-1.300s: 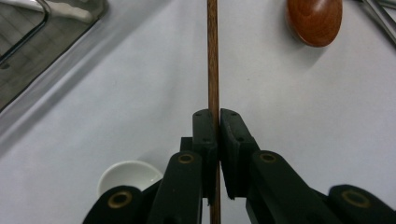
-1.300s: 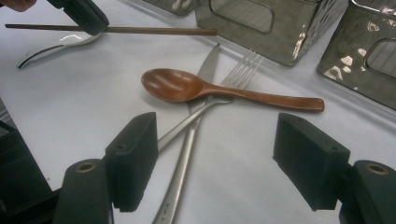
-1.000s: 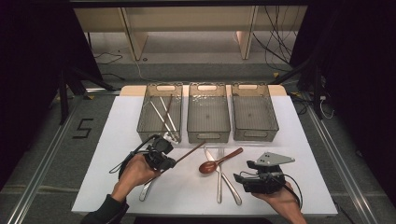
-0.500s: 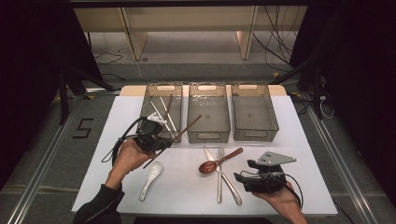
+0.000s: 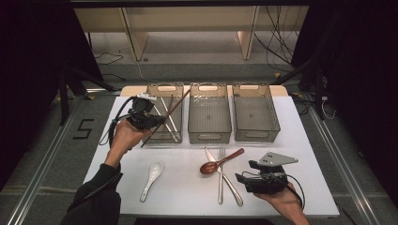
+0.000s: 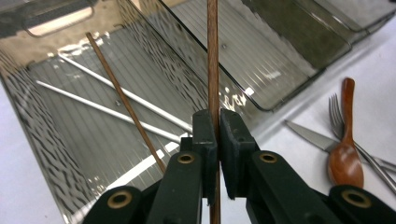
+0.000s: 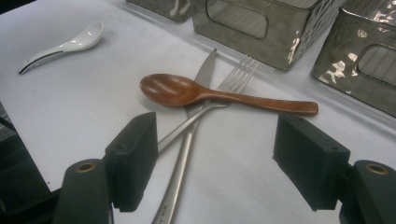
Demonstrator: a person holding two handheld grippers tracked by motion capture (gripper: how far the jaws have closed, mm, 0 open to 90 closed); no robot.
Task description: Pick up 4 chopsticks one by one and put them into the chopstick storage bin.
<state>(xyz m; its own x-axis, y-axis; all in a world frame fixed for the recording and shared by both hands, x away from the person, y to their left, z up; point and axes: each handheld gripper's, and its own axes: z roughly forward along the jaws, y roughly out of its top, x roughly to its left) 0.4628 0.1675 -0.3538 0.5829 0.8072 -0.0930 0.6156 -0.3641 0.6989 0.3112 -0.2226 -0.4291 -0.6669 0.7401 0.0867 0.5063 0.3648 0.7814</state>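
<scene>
My left gripper (image 5: 161, 120) is shut on a brown wooden chopstick (image 5: 176, 105) and holds it slanted above the left clear bin (image 5: 162, 87). In the left gripper view the jaws (image 6: 218, 128) pinch that chopstick (image 6: 213, 56) near its lower part. In the bin under it lie a second wooden chopstick (image 6: 122, 100) and two metal ones (image 6: 112, 109). My right gripper (image 5: 241, 178) rests open on the table at the front right. Its jaws (image 7: 223, 161) face a wooden spoon (image 7: 187, 91) lying across a fork (image 7: 236, 70) and a knife (image 7: 203, 72).
A middle bin (image 5: 210, 137) and a right bin (image 5: 256, 137) stand beside the left one at the back of the white table. A white ceramic spoon (image 5: 151, 179) lies at the front left. The wooden spoon (image 5: 220, 161), fork and knife lie front centre.
My left gripper has risen from the table with the wooden chopstick and moved back over the left bin. The white spoon now lies uncovered. The right gripper has stayed put.
</scene>
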